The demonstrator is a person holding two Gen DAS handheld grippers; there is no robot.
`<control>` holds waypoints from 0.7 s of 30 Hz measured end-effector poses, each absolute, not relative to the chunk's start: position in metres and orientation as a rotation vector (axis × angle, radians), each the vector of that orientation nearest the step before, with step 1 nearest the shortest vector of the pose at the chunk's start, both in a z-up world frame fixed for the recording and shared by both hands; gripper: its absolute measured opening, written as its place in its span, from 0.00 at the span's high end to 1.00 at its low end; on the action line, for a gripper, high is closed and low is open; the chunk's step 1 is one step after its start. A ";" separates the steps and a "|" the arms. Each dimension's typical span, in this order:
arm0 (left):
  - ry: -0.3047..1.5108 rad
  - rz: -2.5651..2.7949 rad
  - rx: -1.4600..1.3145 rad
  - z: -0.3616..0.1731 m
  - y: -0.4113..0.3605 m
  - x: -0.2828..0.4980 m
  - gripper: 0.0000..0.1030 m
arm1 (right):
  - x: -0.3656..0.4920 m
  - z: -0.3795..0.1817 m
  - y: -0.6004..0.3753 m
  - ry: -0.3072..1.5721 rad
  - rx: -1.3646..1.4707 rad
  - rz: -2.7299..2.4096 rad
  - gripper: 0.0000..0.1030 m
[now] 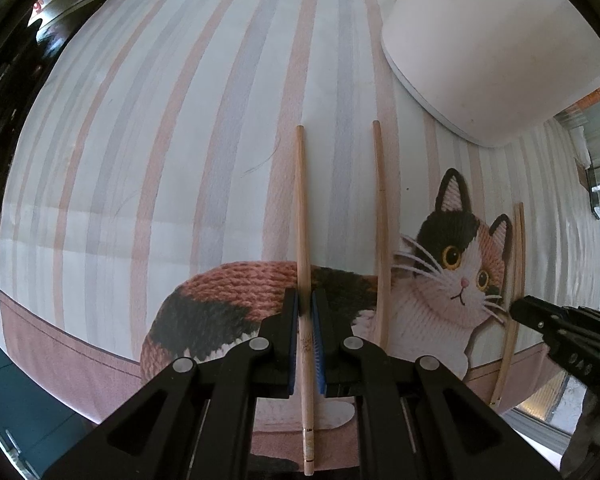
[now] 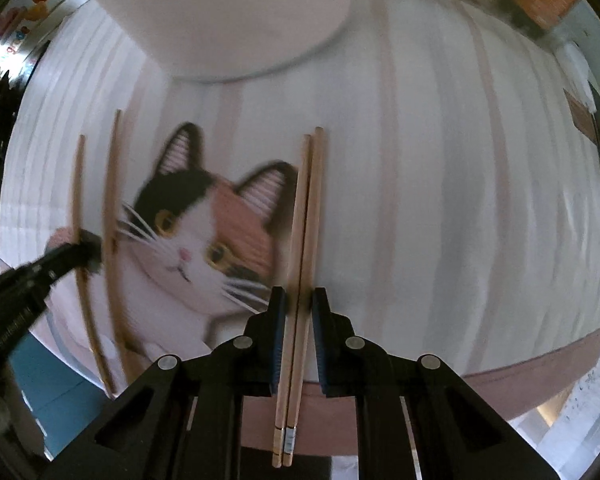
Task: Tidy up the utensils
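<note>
My left claw [image 1: 305,312] is clamped on one pale wooden chopstick [image 1: 302,216], which lies lengthwise between the pads on the striped cat-print mat [image 1: 180,120] covering the desk. A second loose chopstick [image 1: 381,220] lies just right of it, apart. Only the left view shows the mat's wide bare left side. My right claw [image 2: 298,308] brackets a touching pair of chopsticks [image 2: 306,216]; whether the pads press them I cannot tell. The right view is blurred; it alone shows the pair's banded near ends. A white rounded container [image 1: 492,52] stands at the far side.
</note>
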State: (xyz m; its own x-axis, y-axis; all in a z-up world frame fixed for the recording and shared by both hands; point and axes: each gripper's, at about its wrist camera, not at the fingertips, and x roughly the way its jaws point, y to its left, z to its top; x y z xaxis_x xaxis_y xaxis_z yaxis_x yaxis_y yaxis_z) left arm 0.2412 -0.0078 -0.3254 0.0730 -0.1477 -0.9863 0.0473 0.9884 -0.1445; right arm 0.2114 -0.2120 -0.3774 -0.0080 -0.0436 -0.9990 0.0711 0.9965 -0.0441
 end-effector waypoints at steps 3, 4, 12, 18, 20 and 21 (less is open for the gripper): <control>1.486 -0.141 -0.062 -0.326 -0.011 0.240 0.95 | 0.208 -0.377 -0.231 1.582 0.131 -0.059 0.85; 1.485 -0.140 -0.056 -0.326 -0.012 0.239 0.95 | 0.209 -0.377 -0.237 1.582 0.164 -0.052 0.82; 1.481 -0.139 -0.040 -0.328 -0.016 0.237 0.95 | 0.202 -0.369 -0.268 1.530 0.301 -0.013 0.77; 1.481 -0.139 -0.038 -0.329 -0.018 0.236 0.95 | 0.202 -0.372 -0.257 1.544 0.272 0.024 0.76; 1.480 -0.138 -0.037 -0.329 -0.018 0.236 0.95 | 0.206 -0.373 -0.249 1.543 0.251 0.032 0.76; 1.479 -0.136 -0.037 -0.330 -0.019 0.236 0.95 | 0.206 -0.376 -0.244 1.553 0.213 0.023 0.76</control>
